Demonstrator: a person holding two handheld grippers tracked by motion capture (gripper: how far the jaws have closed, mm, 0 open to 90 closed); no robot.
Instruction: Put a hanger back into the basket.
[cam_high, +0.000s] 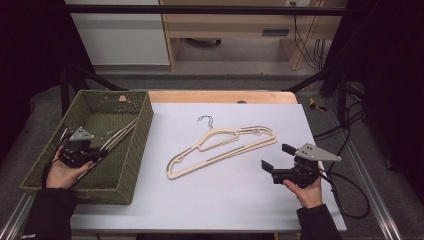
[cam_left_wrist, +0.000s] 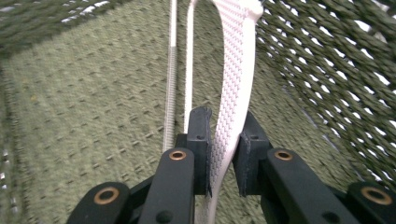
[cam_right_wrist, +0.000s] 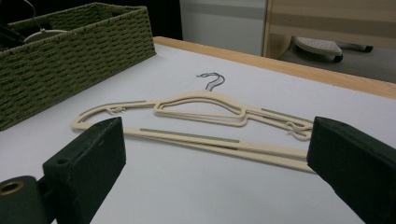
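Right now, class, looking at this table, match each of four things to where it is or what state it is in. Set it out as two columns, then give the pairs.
1. left tongs
2. right tongs
3. beige hangers
4. basket

A. open, above the sheet
B. lying flat on the white sheet
C. at the table's left
D. shut on a white hanger

Pairs: 1-D, 2-A, 3-B, 4-C

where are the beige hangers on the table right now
In the high view the beige hangers lie flat mid-table on the white sheet, right of the green basket and just left of the open right tool.
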